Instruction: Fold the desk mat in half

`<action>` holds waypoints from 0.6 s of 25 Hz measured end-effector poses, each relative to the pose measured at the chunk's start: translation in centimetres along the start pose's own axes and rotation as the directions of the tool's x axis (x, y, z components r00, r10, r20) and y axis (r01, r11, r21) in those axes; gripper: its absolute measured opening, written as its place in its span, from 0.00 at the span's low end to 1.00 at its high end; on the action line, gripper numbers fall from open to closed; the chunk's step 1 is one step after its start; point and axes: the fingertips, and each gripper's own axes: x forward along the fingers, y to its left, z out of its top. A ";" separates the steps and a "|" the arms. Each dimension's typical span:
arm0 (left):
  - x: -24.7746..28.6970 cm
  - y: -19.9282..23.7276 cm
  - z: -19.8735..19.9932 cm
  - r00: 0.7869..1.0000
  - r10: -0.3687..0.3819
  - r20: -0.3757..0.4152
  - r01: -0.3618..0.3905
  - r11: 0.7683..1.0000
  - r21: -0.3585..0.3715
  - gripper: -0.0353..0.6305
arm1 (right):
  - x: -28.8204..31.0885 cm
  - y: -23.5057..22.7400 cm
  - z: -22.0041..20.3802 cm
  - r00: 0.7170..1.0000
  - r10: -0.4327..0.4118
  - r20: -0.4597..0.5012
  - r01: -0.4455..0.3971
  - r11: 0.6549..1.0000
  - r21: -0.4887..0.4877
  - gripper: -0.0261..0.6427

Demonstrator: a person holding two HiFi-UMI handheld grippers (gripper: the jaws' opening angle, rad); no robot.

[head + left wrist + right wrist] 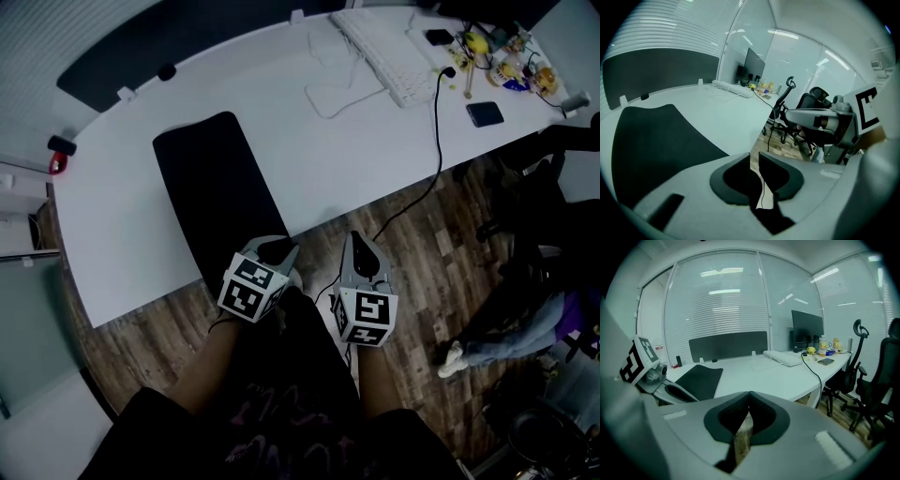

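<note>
The black desk mat [220, 187] lies as a narrow strip on the white desk [356, 159], running from the back left down to the front edge. It also shows in the left gripper view [651, 145] and the right gripper view [699, 378]. My left gripper [277, 249] hovers at the mat's near end by the desk edge; its jaws [754, 157] stand slightly apart, with only floor in the gap. My right gripper [361, 246] hangs beside it over the wooden floor, jaws [750, 394] closed tip to tip on nothing.
A white keyboard [389, 56], a dark phone [485, 113] and small yellow items sit at the desk's far right. A black cable [436, 141] drops off the front edge to the floor. Office chairs [553, 187] and a seated person's legs [506, 337] are to the right.
</note>
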 end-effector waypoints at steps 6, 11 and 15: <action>-0.3 0.1 0.4 0.999 0.026 0.026 -0.025 1.000 -0.009 0.19 | 0.5 1.0 1.2 0.999 0.028 0.024 -0.028 1.000 -0.013 0.05; -2.2 1.8 1.6 0.993 0.078 0.087 -0.075 0.997 -0.032 0.18 | 1.2 2.2 1.6 0.997 0.072 0.017 -0.071 0.997 -0.036 0.05; -4.4 3.8 2.3 0.982 0.137 0.128 -0.129 0.989 -0.067 0.14 | 2.4 4.3 3.8 0.990 0.128 0.062 -0.122 0.989 -0.088 0.05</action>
